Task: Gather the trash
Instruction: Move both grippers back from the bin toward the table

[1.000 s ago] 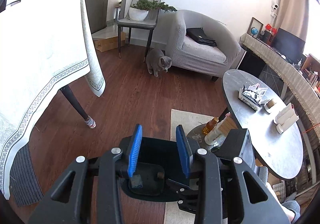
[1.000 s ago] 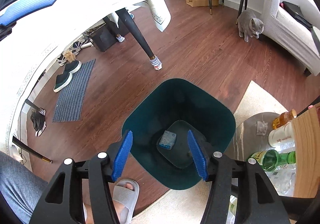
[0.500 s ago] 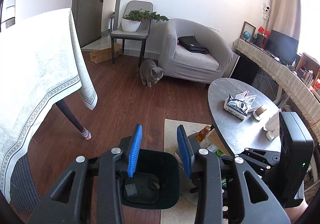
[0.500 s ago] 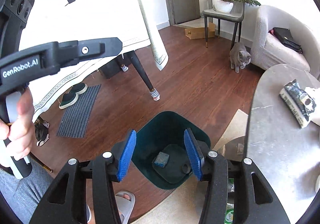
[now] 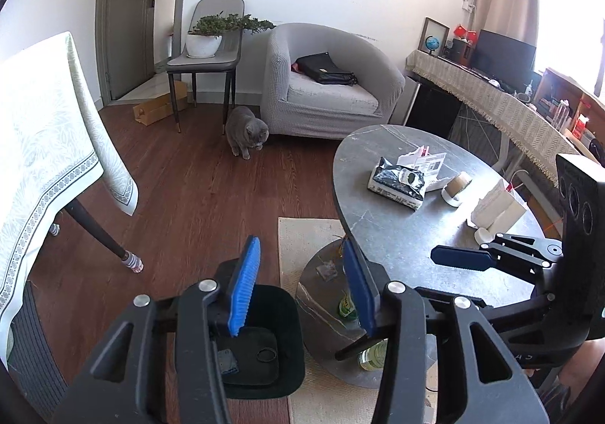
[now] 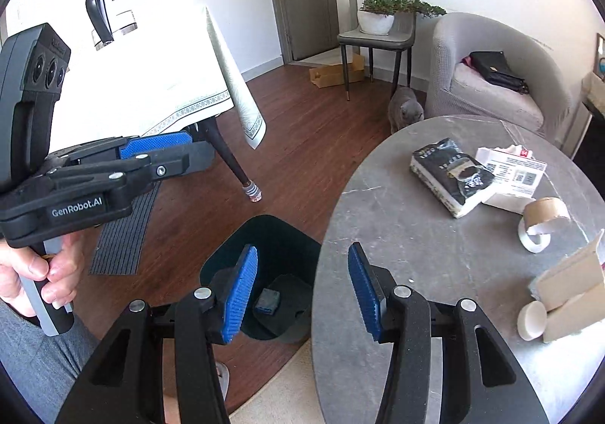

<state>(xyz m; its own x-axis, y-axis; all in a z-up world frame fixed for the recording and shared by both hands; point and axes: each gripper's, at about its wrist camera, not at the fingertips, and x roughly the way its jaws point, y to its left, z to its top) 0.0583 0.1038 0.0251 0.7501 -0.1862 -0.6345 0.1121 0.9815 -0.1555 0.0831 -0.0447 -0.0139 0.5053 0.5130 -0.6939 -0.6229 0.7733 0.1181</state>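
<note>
A dark green bin stands on the floor beside the grey oval table. At its bottom lie a small blue-grey block and a ring. On the table are a black-and-white packet, a white printed box, a brown tape roll, a cardboard piece and a small white cup. My left gripper hangs over the bin's rim, its jaws opening, nothing between them. My right gripper is open and empty above the table's near edge.
A grey cat sits by the armchair. A dining table with a white cloth is on the left, one leg near the bin. A low round shelf with bottles sits under the grey table. A hand grips the left gripper's handle.
Both grippers have lifted away from the bin and swung toward the grey table. The left jaws stand wider than before. The bin's contents are unchanged.
</note>
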